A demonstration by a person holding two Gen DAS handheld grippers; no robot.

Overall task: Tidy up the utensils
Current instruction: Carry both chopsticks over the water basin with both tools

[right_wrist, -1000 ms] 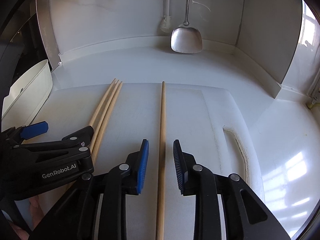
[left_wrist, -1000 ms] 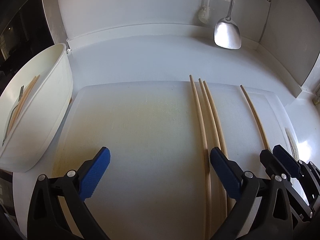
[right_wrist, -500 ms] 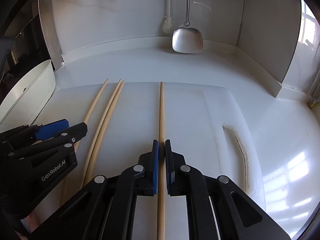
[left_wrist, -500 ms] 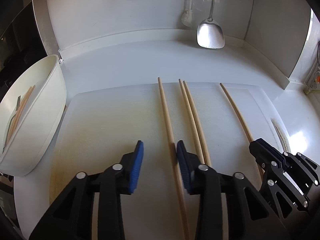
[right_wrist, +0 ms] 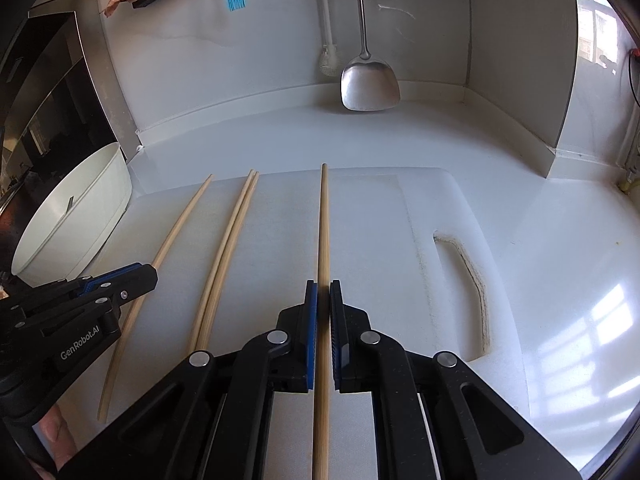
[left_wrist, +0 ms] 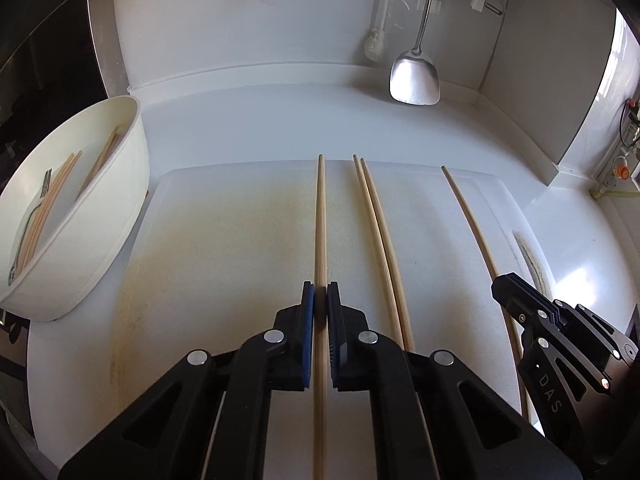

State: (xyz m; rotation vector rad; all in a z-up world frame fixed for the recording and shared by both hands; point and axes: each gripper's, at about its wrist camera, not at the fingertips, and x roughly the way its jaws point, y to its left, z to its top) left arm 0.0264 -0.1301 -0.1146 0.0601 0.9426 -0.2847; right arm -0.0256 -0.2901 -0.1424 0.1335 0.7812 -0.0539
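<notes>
Several wooden chopsticks lie lengthwise on a white cutting board [left_wrist: 224, 248]. My left gripper [left_wrist: 320, 294] is shut on the leftmost chopstick [left_wrist: 321, 216], which runs straight out between the blue pads. A pair of chopsticks [left_wrist: 380, 240] lies loose just to its right. My right gripper [right_wrist: 323, 292] is shut on the rightmost chopstick [right_wrist: 324, 220]. In the left wrist view that chopstick [left_wrist: 466, 212] curves down to the right gripper [left_wrist: 502, 282]. The left gripper [right_wrist: 146, 274] shows at the left edge of the right wrist view, holding its chopstick [right_wrist: 182, 222].
A white bowl [left_wrist: 120, 208] left of the board holds several chopsticks and a fork. A metal spatula [left_wrist: 414, 84] and a white brush [left_wrist: 376, 46] hang on the back wall. The board's handle slot [right_wrist: 468, 280] is at its right end.
The left gripper came over the leftmost chopstick, drew it away from the other two and shut on it. The right gripper shut on its chopstick. Both views have risen a little.
</notes>
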